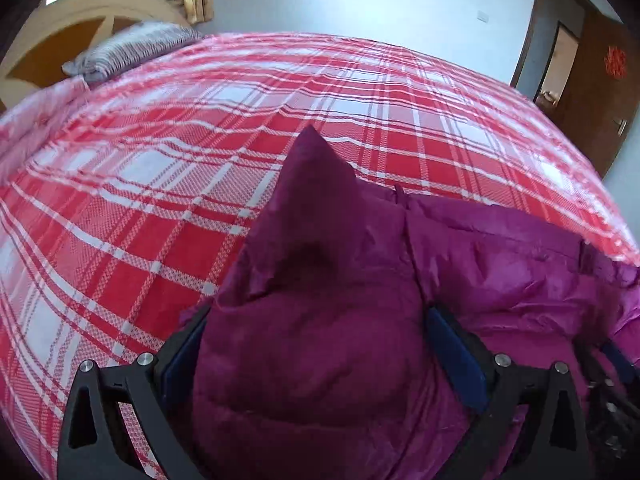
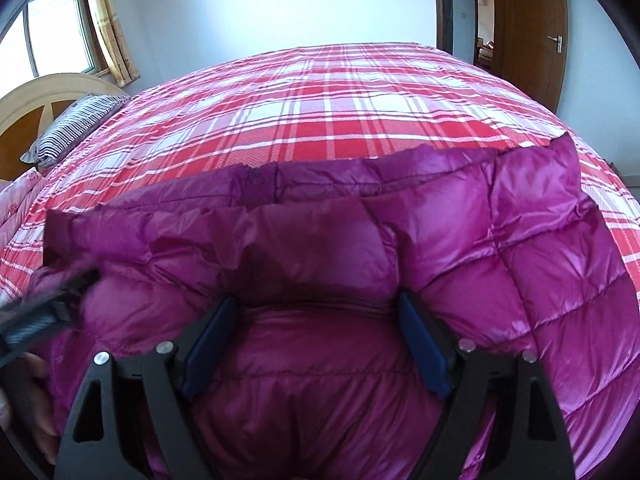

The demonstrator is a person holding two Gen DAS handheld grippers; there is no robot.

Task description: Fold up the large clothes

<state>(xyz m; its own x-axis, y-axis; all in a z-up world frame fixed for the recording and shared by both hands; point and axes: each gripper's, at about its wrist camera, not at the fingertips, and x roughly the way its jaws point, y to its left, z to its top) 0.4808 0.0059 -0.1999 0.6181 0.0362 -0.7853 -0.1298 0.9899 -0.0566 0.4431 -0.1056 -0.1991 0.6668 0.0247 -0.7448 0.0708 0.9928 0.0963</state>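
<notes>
A magenta quilted down jacket (image 2: 520, 260) lies on the near part of a bed with a red and white plaid cover (image 2: 320, 112). My right gripper (image 2: 316, 300) is open over it, and a puffy fold bulges between the blue pads (image 2: 424, 344). My left gripper (image 1: 316, 312) is shut on a thick bunch of the jacket (image 1: 500, 264), which stands up in a peak between the fingers. The left gripper also shows blurred at the left edge of the right wrist view, over the jacket's left end. The jacket's lower part is hidden under the grippers.
A striped pillow (image 1: 132, 50) lies by the curved wooden headboard (image 1: 48, 52) at the far left. The plaid cover (image 1: 160, 200) stretches far beyond the jacket. A brown door (image 2: 528, 40) stands at the back right. A hand (image 2: 24, 400) shows at the lower left.
</notes>
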